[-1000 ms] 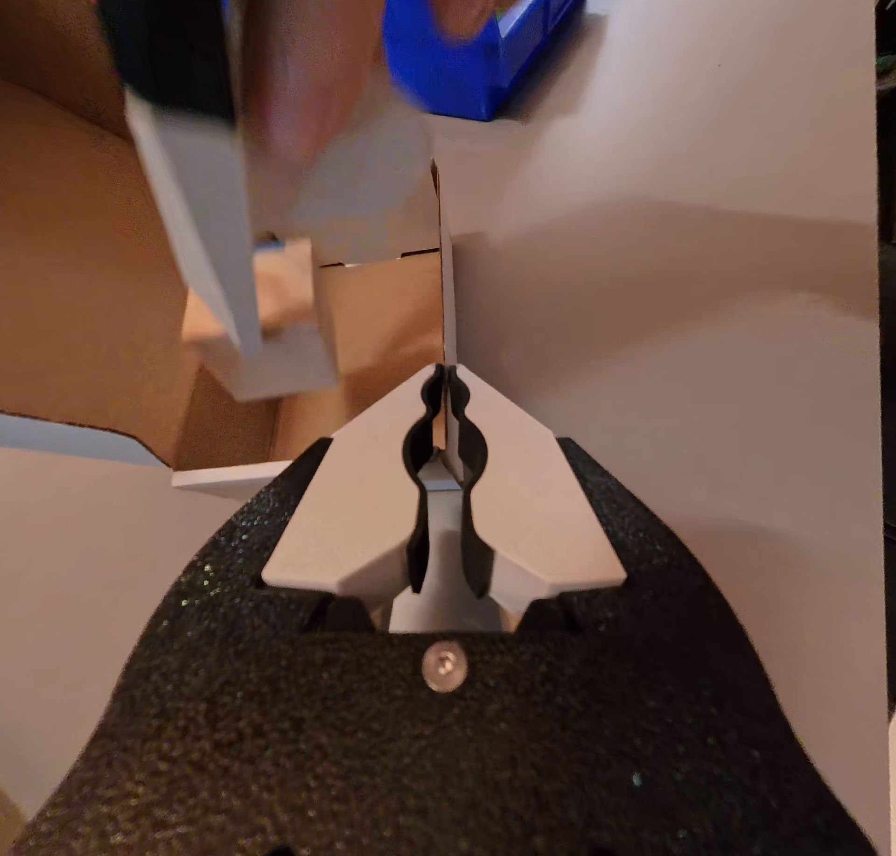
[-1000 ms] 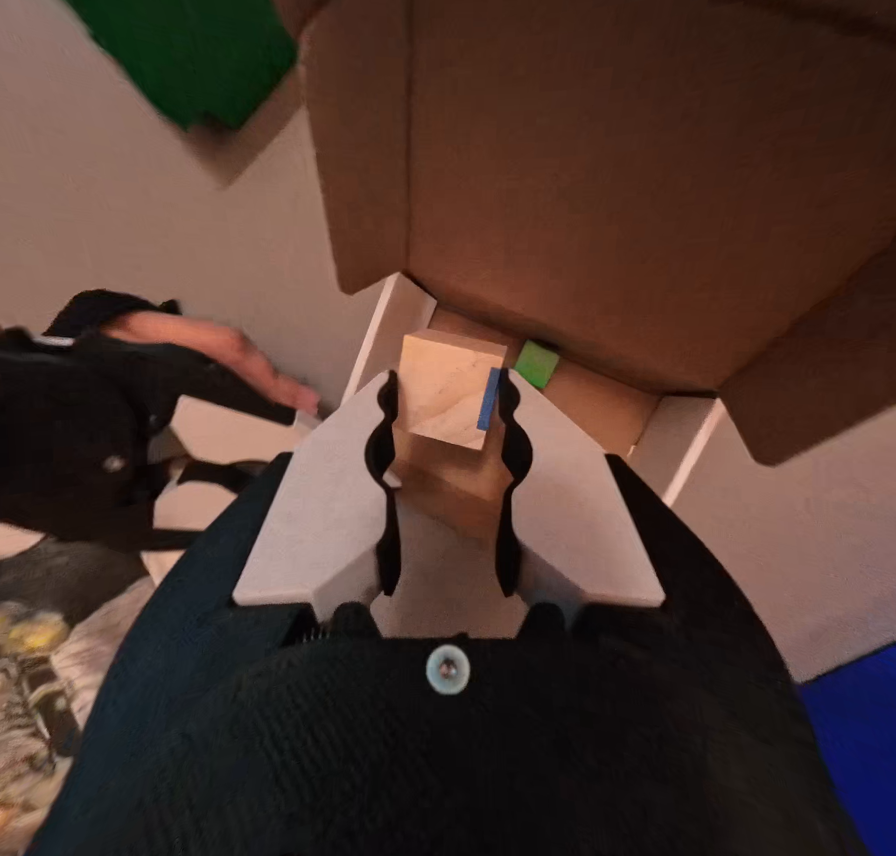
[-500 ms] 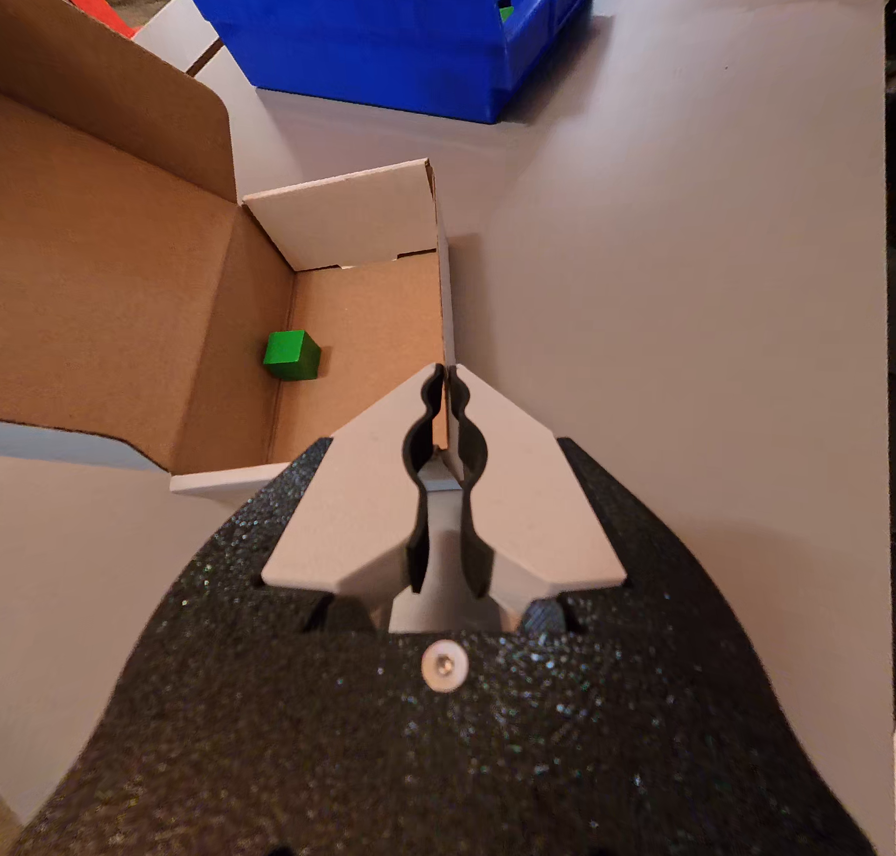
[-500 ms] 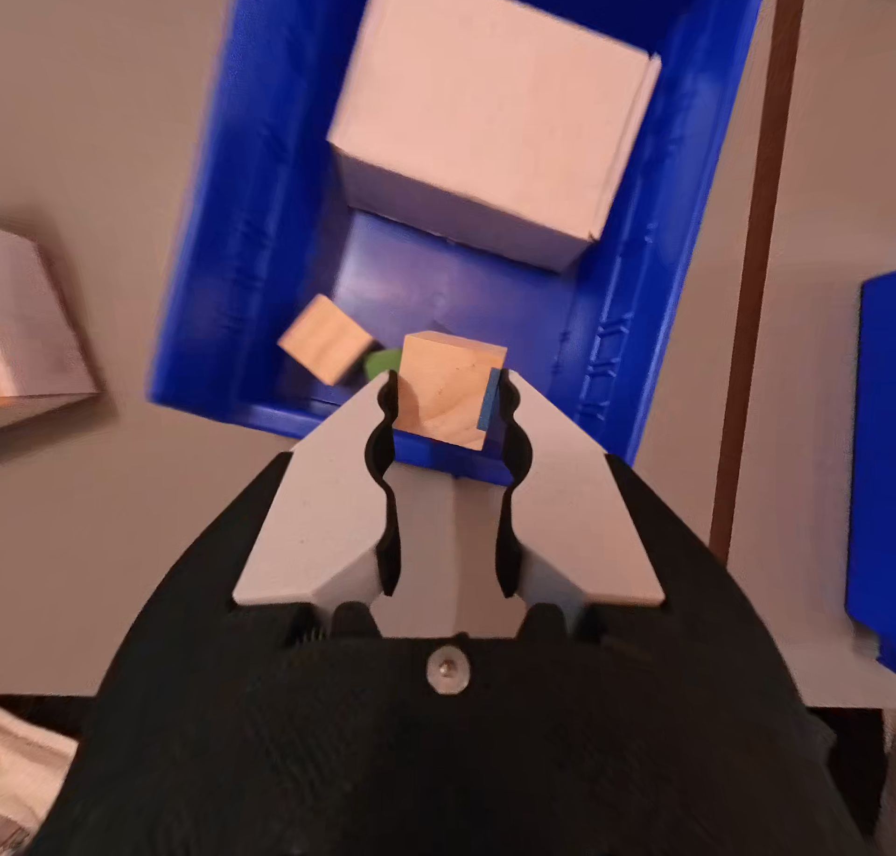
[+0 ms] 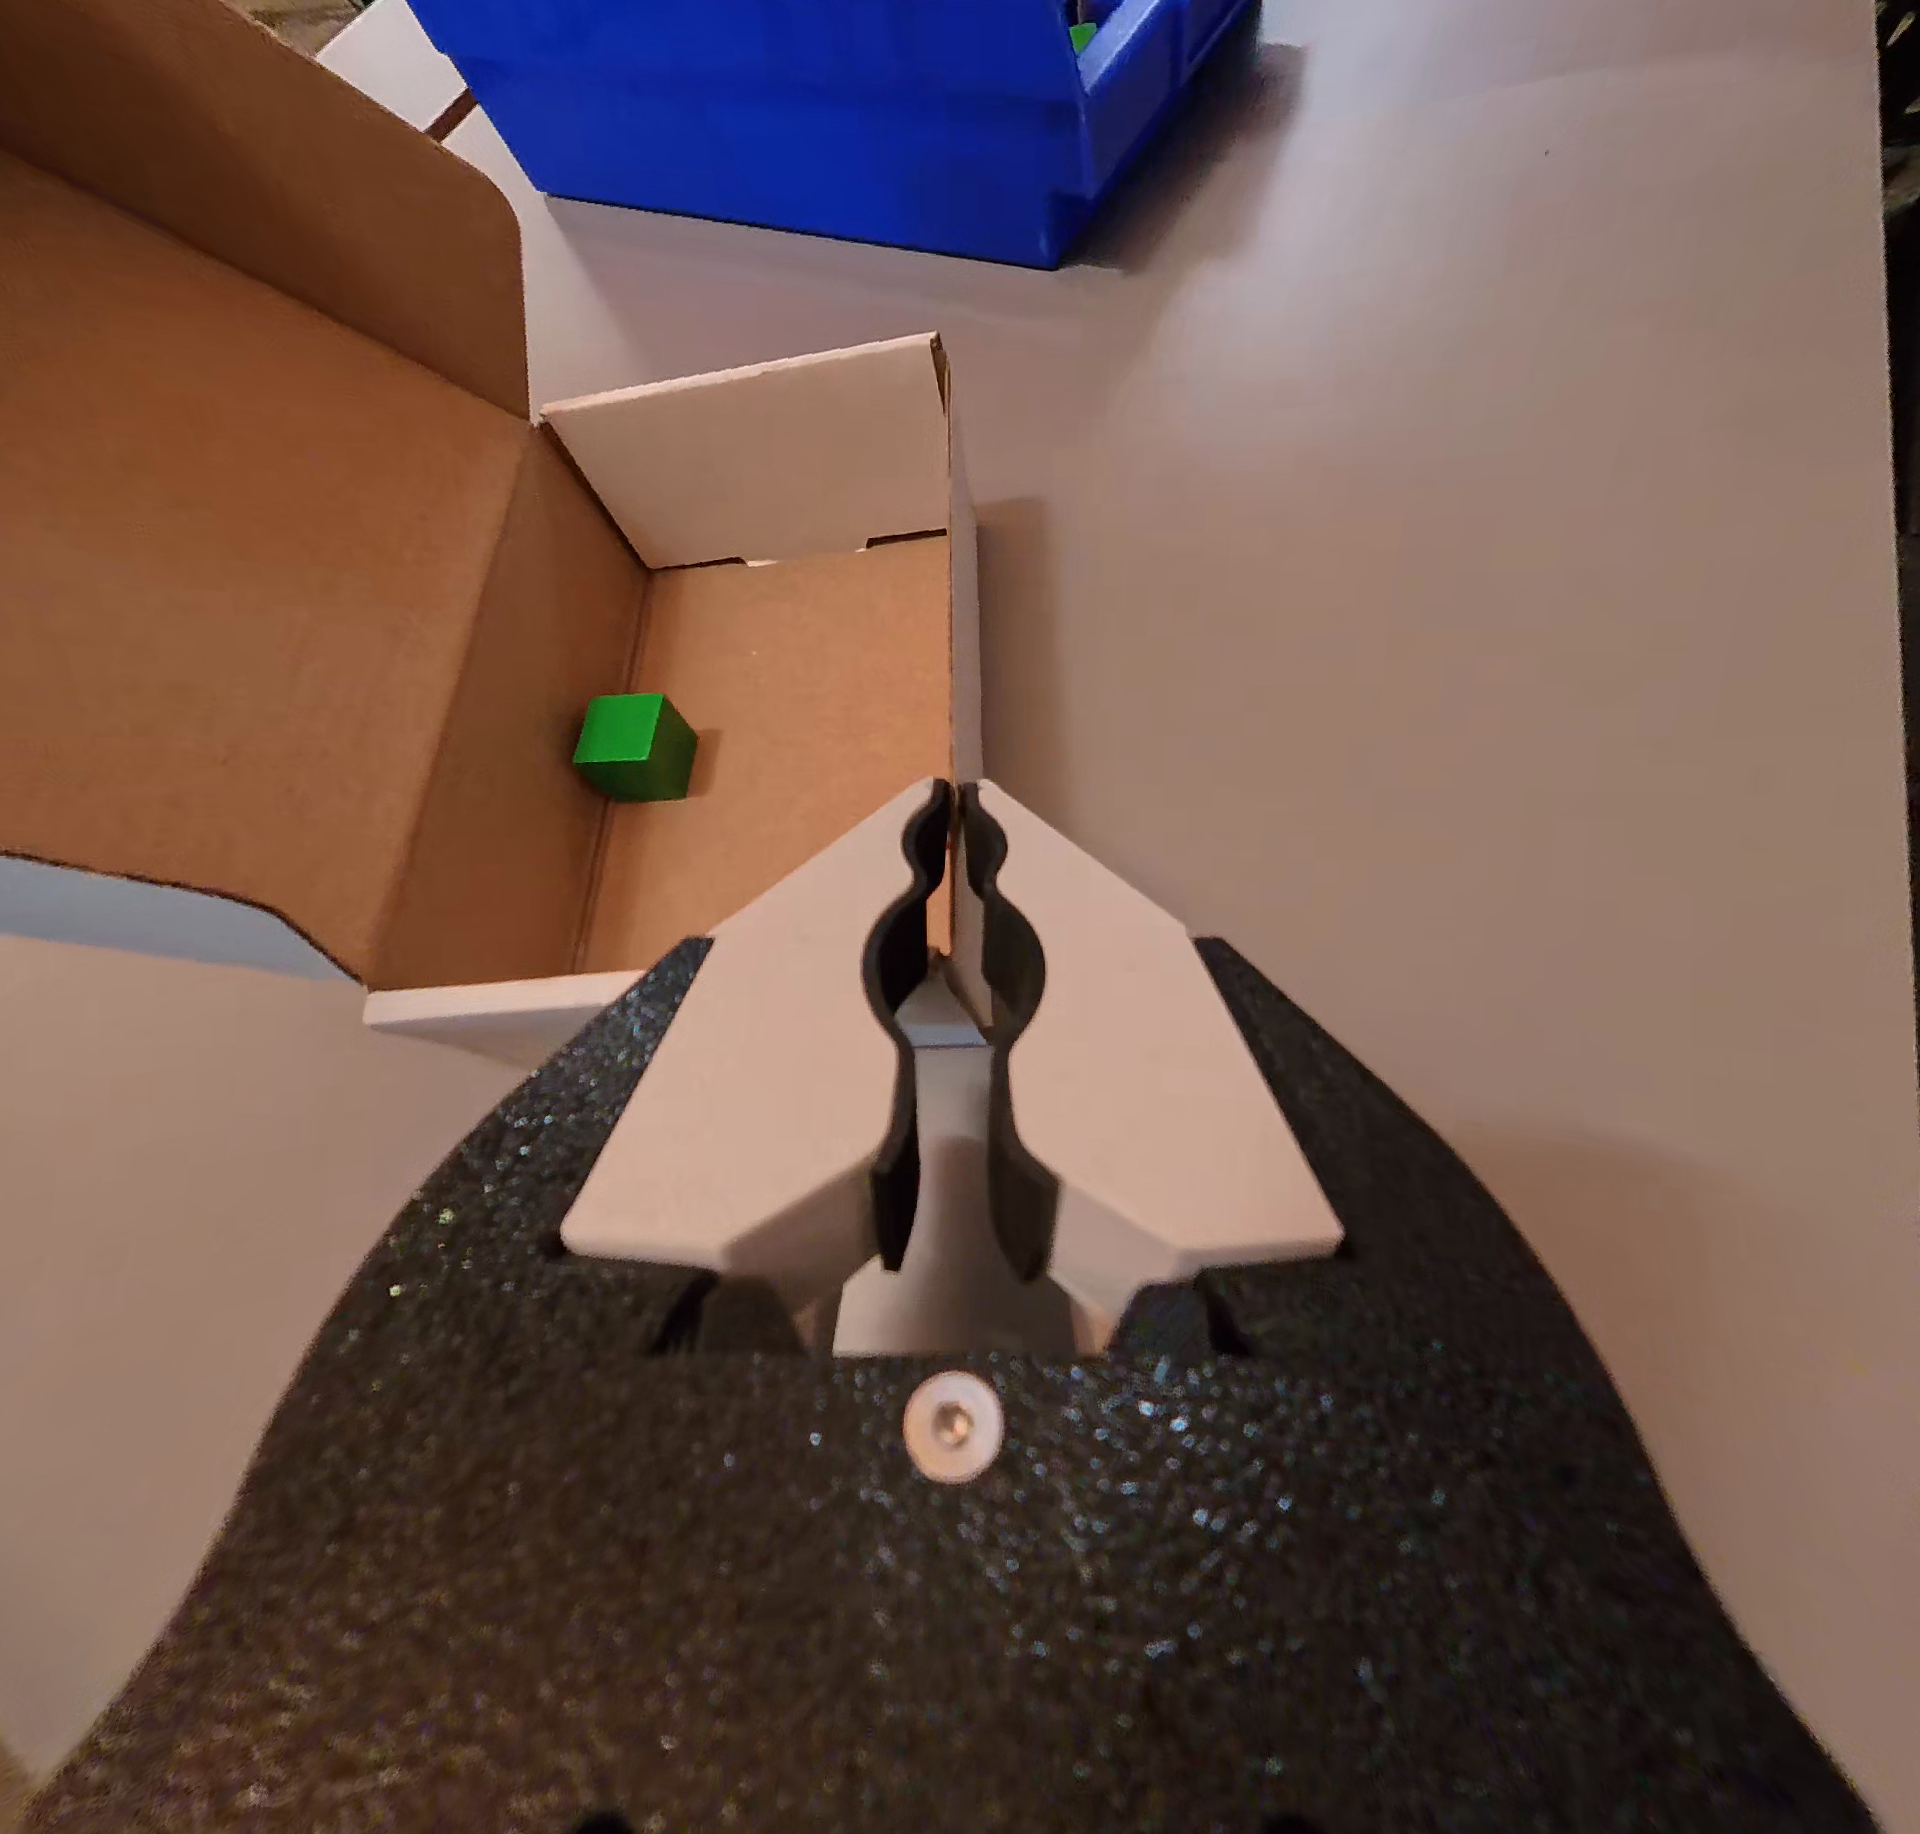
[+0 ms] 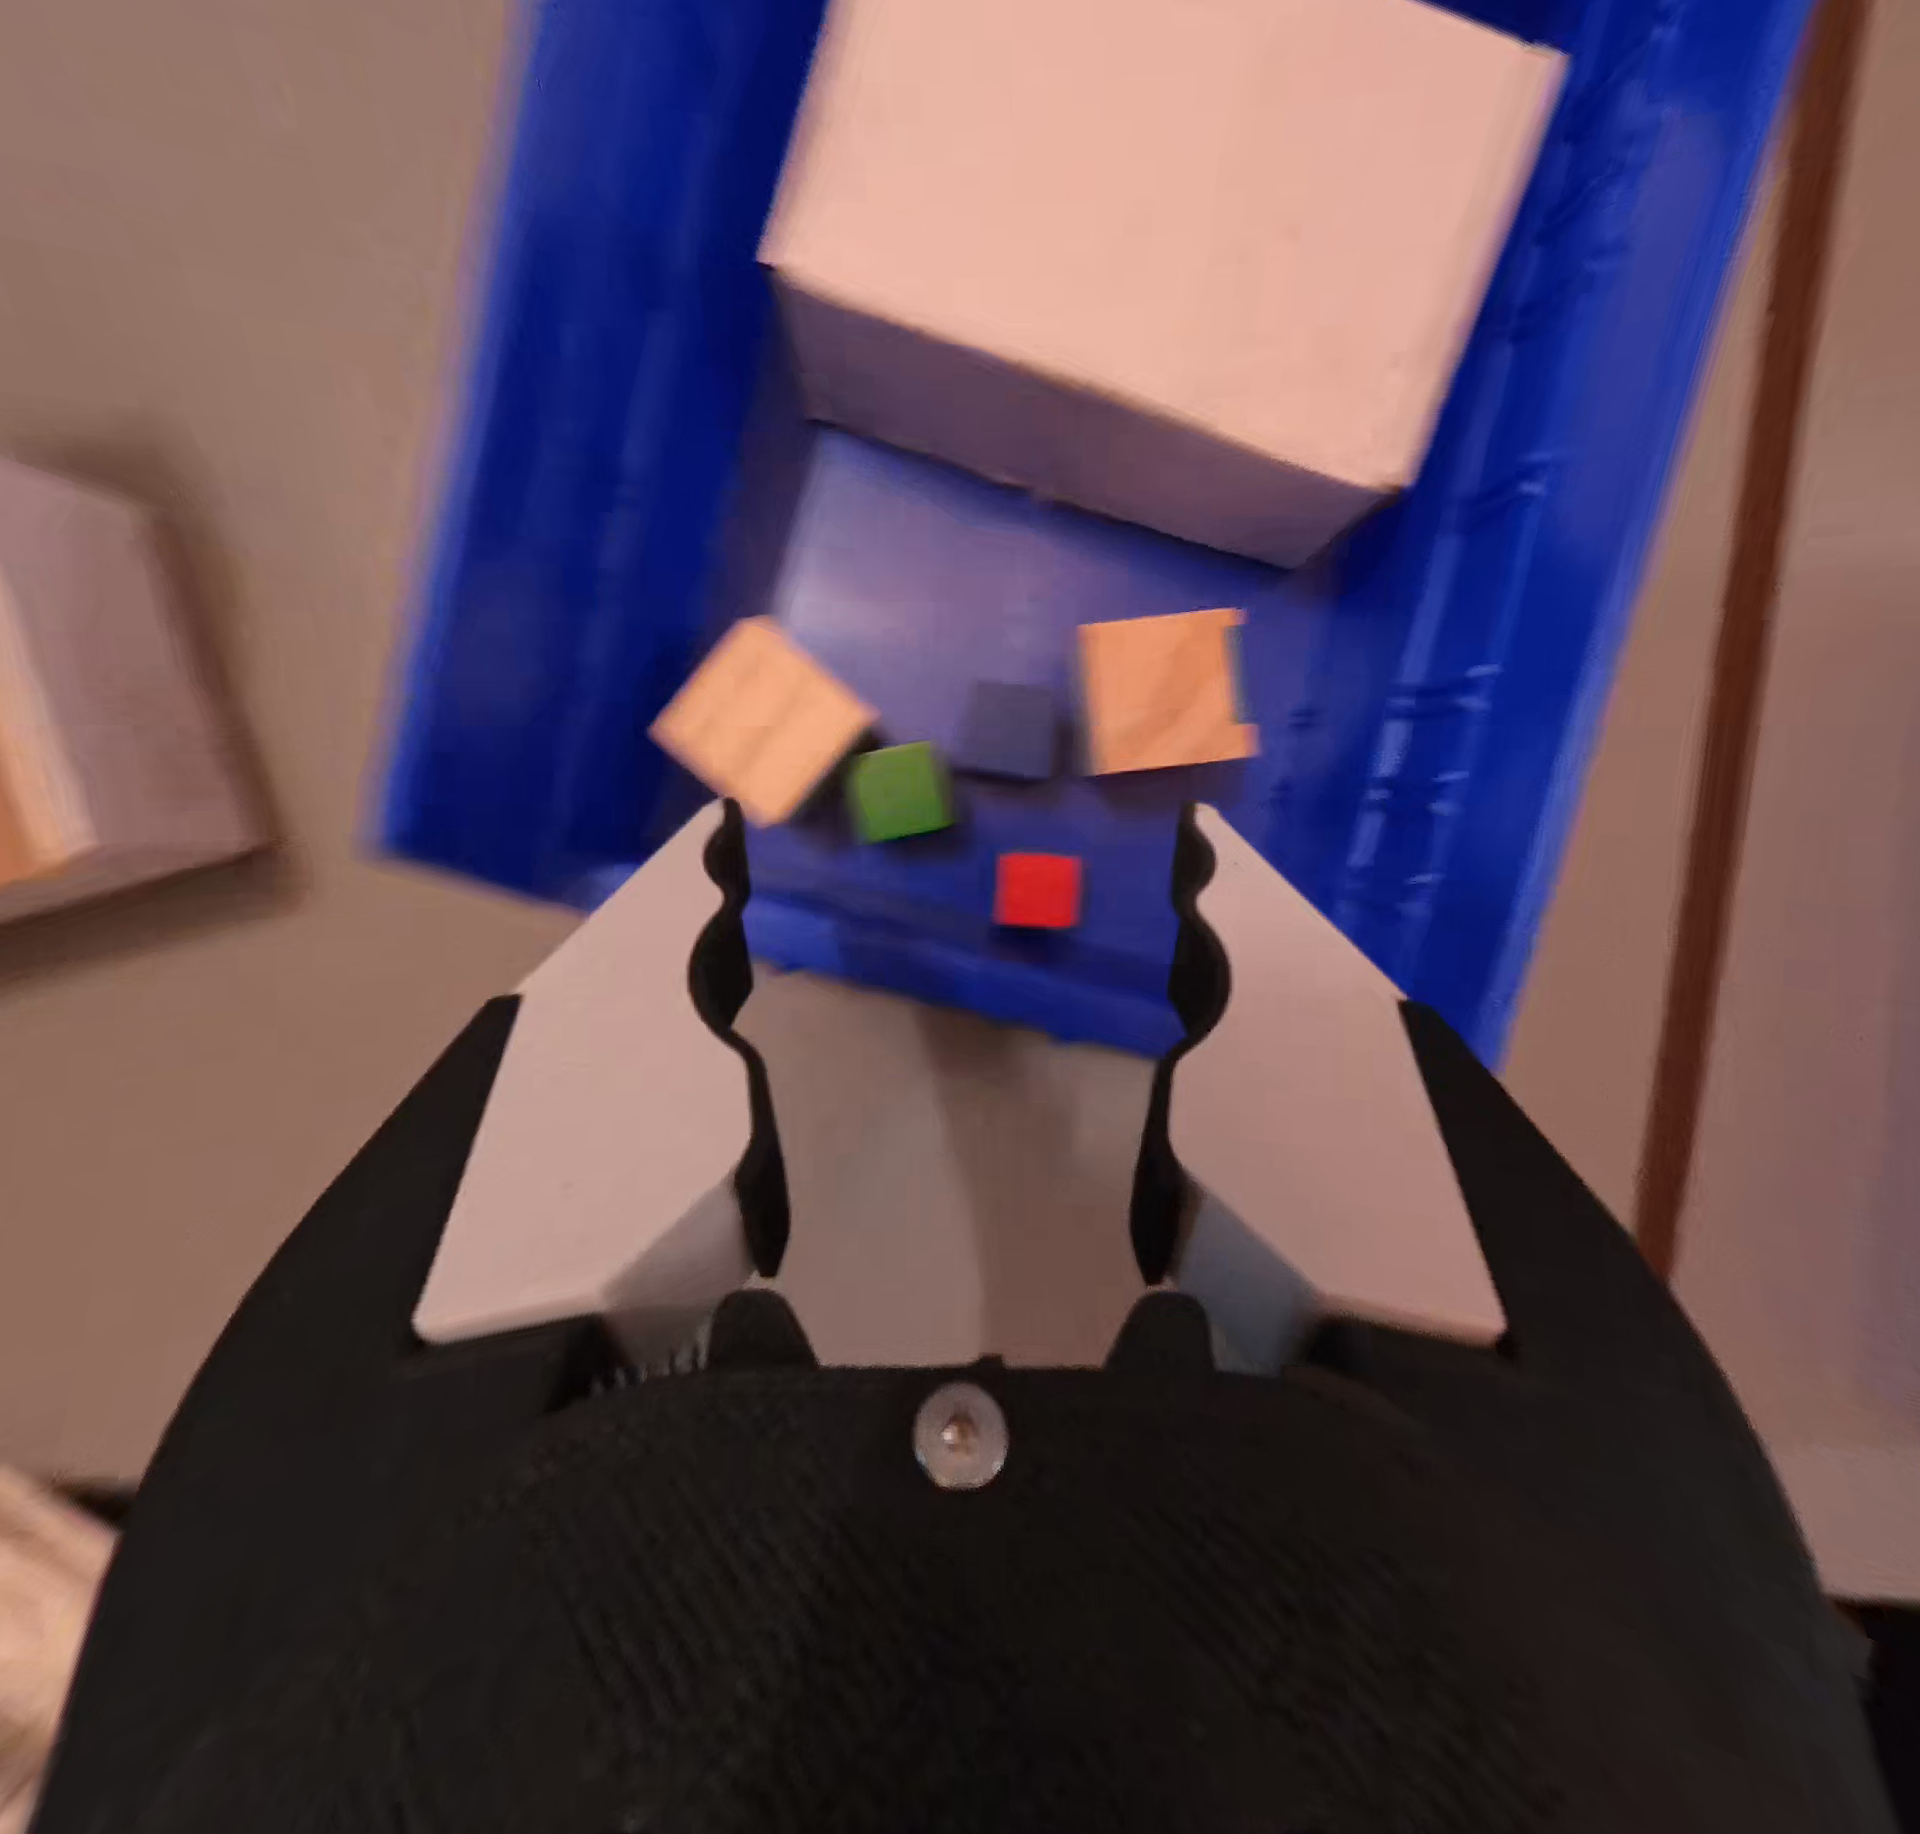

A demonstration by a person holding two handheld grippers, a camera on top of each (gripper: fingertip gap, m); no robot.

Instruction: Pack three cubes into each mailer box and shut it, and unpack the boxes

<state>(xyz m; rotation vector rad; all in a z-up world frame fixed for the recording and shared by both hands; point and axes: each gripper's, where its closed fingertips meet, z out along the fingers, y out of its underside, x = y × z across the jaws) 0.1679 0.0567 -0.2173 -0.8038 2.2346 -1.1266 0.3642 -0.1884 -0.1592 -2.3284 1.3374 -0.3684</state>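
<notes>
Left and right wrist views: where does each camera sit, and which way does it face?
Left wrist view: on the left tool, looking down at the open mailer box whose wall it pinches; own fingers show.
Right wrist view: on the open right tool, above the cubes; own fingers show.
Shared: the blue bin.

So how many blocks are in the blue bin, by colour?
Wooden: 2
Green: 1
Red: 1
Dark blue: 1
Total: 5 blocks showing in the blue bin; the white box may hide more.
</notes>
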